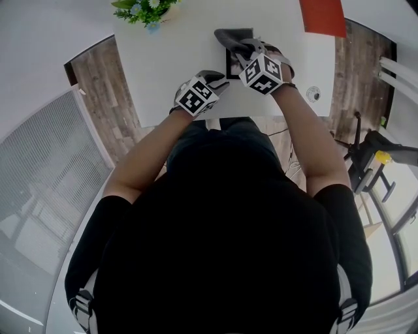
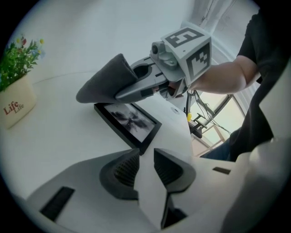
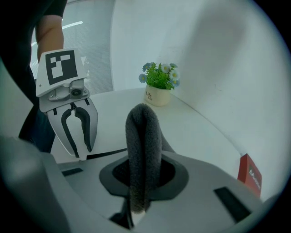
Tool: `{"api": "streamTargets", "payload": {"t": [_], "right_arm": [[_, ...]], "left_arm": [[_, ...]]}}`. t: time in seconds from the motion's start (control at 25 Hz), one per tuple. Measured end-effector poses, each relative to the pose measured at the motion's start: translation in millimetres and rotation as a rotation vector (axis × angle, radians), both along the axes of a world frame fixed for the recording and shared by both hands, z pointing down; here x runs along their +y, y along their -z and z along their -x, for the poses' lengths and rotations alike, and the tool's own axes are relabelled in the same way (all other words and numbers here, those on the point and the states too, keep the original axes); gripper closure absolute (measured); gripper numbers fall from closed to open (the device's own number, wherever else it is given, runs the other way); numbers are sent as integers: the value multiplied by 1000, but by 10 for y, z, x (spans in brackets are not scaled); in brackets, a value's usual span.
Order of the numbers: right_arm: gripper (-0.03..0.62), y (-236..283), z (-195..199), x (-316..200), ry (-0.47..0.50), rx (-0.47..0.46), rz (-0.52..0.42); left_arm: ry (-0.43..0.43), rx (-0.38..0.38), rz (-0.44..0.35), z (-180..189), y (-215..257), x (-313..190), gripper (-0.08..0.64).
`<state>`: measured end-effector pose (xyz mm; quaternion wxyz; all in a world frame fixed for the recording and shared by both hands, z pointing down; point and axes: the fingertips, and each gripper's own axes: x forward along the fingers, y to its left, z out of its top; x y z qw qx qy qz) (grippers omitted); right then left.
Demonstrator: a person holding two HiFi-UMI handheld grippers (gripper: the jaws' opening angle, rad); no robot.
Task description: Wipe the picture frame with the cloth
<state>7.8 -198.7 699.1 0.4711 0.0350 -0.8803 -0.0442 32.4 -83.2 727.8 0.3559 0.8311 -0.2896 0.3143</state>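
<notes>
Right gripper view showed the right gripper (image 3: 143,177) clamped on the cloth (image 3: 143,136). The cloth was a dark grey, fuzzy fabric folded into a thick upright loop, pinched between the two black ribbed pads. From the head view, that gripper sat at about 1 o'clock, over the near part of the white, smooth table (image 1: 176,59).

The picture frame (image 2: 129,119) lay flat there, a thin rectangle with a matte black border around a glossy monochrome print. In the left gripper view the cloth bulged out into a rounded wedge just above the frame's far end. I could not tell whether cloth and frame touched.

The left gripper (image 2: 146,166) hovered at roughly 8 o'clock from the frame, close to the table's near edge. Its jaws stood a narrow slit apart, with only bare tabletop showing between the ridged pads and nothing held. One corner of the frame pointed at that slit from just beyond the tips.

Each gripper carried its cube of black-and-white square markers.

Far back at 11 o'clock stood a cream ceramic pot (image 3: 157,96) with printed lettering, holding small green leaves and pale flowers. A flat red rectangular object (image 1: 322,16) lay at 1 o'clock on the table's far edge.
</notes>
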Motion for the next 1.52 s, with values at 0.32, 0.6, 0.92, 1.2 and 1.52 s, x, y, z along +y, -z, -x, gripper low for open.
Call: {"api": "streamTargets", "payload": {"t": [0.32, 0.6, 0.92, 1.2, 1.52], "right_arm": [[549, -123, 12, 95, 2, 22, 29], [549, -158, -12, 238, 10, 35, 54], [549, -166, -32, 325, 7, 43, 89], [549, -175, -76, 451, -2, 58, 132], [549, -191, -139, 652, -1, 81, 190]], "left_arm": [[13, -12, 14, -62, -115, 37, 445], [41, -6, 0, -43, -119, 20, 485], [41, -22, -25, -24, -127, 3, 486], [37, -32, -27, -22, -155, 20, 486], [46, -43, -39, -9, -166, -3, 505]]}}
